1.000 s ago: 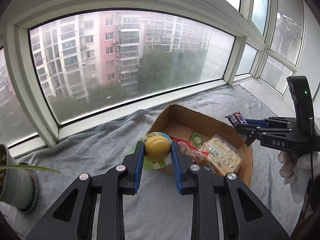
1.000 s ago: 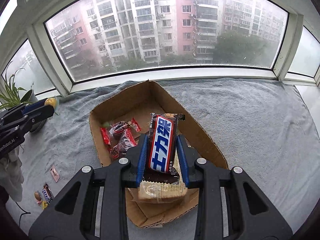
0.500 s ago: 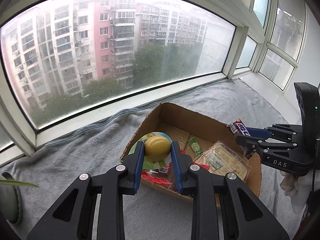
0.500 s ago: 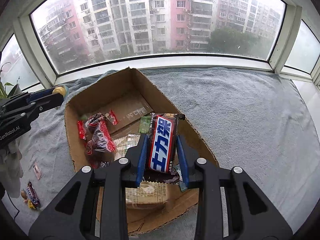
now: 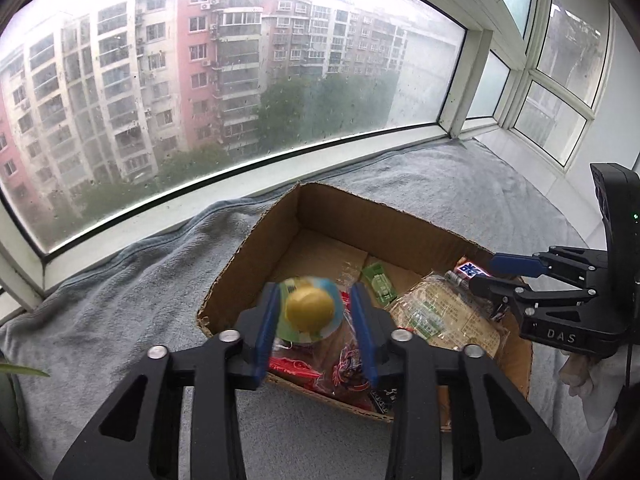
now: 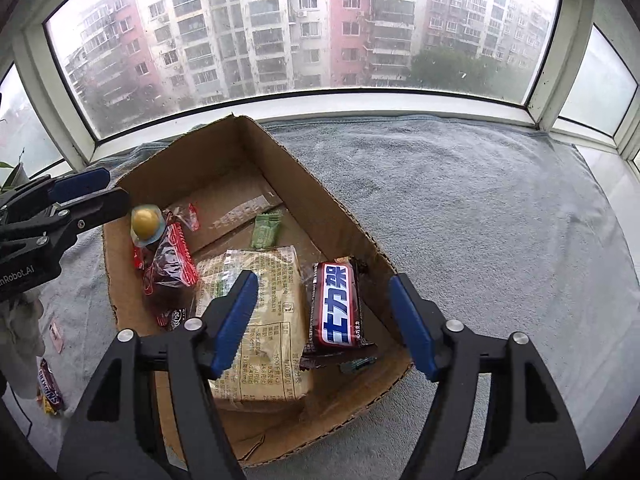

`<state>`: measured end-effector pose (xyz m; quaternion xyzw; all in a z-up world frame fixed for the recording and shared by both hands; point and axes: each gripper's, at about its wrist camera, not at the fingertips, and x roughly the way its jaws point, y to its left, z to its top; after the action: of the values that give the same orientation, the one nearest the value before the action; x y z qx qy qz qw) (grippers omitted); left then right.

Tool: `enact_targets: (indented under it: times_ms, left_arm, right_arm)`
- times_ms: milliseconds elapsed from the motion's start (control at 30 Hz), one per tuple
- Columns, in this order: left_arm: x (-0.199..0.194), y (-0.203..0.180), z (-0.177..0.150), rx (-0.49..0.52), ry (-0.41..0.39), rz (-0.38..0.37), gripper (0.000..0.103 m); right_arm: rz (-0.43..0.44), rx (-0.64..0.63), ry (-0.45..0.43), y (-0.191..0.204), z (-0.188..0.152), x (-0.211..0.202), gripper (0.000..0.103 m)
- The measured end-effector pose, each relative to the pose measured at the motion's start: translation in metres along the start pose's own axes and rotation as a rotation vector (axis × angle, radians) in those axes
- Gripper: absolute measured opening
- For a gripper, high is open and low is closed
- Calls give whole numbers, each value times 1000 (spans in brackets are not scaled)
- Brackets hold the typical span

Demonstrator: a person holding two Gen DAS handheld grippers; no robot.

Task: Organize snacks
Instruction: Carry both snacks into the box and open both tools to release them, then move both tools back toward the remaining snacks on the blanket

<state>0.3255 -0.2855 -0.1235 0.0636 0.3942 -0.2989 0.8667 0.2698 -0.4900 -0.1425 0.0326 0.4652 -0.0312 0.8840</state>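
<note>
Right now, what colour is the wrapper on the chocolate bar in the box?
Dark brown with a blue-and-white logo edged in red; chocolate bar shows best in the right wrist view.

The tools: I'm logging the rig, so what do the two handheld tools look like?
Both are black plastic with cut-out frames, silver screws and blue finger pads. The right tool bears white "DAS" lettering and a green light; a white-gloved hand holds it. The left tool shows partial "nRobot.AI" lettering.

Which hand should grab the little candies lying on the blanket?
Probably the left. The little candies lie on the blanket to the left of the box, close under the left tongs. The right tongs hang open over the box's far right end.
</note>
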Motion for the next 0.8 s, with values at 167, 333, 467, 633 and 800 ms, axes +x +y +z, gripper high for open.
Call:
enact_targets:
  times_ms: [167,333,467,633,800]
  left_arm:
    - [-7,1,1,-2,-17,5,57]
    - [-12,2,2,-7,-25,7,57]
    - [-20,2,3,-10,-35,13,57]
    - [-39,1,4,-10,-61,19,57]
    - [-65,-2,4,-2,-95,29,57]
  right_arm:
    - [2,-8,0,4,1,-5,71]
    - [-4,-15,-5,8,2,-13,71]
    - [-1,-19,-17,13,1,-27,71]
    - [0,-35,-41,22,4,-47,71]
    - [15,-58,-61,35,3,-68,71]
